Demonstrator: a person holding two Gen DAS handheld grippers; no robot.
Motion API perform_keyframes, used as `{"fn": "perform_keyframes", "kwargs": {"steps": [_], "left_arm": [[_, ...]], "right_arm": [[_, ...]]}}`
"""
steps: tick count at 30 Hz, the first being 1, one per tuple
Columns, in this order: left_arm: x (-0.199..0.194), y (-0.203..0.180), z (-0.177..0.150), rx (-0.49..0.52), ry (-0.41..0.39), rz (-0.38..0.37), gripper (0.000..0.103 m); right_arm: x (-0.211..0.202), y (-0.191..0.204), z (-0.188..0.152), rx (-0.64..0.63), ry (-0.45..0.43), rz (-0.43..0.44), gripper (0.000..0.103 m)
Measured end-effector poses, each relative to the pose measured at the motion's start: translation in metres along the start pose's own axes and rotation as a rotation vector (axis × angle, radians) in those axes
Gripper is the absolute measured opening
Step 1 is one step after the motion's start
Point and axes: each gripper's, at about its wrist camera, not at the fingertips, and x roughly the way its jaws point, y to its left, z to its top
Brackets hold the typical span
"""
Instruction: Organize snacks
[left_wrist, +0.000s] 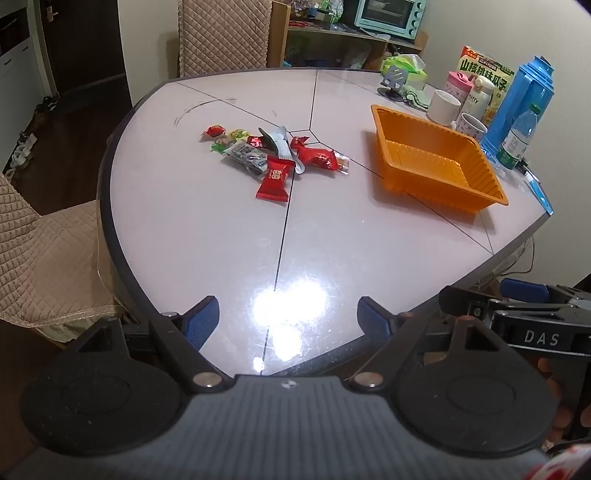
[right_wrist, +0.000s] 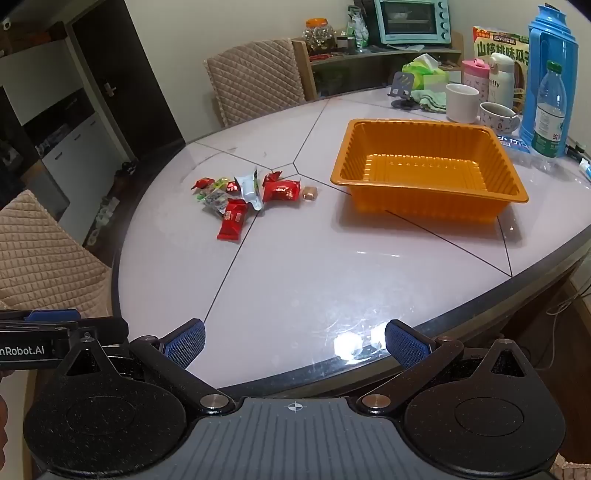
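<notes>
Both the left hand-held gripper (left_wrist: 286, 317) and the right hand-held gripper (right_wrist: 294, 341) are spread; cups (right_wrist: 461, 102) and bottles (right_wrist: 550, 110) crowd behind the orange tray (right_wrist: 428, 127), with the snacks (right_wrist: 243, 197) lying unobstructed on the table (right_wrist: 314, 266).

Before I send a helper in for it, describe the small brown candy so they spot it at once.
Start at the orange tray on the white table. Left of it lies a heap of red and silver wrappers. The brown candy sits at the heap's tray-side edge, small, squarish, golden brown.

An orange ribbed tray (right_wrist: 428, 206), red-wrapped snacks (right_wrist: 231, 221) and a blue thermos (right_wrist: 550, 55) are seen on a pale grey table (right_wrist: 314, 280).
</notes>
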Motion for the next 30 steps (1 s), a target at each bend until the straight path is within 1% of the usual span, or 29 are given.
{"fn": "perform_keyframes", "kwargs": {"steps": [19,30], "left_arm": [[-0.0006,-0.0018,0.0022,-0.004,-0.004,0.008,0.08],[0.0,-0.0061,-0.0028,-0.013,-0.007,0.023,0.081]], "right_arm": [[0.0014,-0.002,-0.0004,0.0,-0.007,0.007,0.103],[0.0001,-0.0058,-0.0018,0.003,-0.008,0.014,0.103]]}}
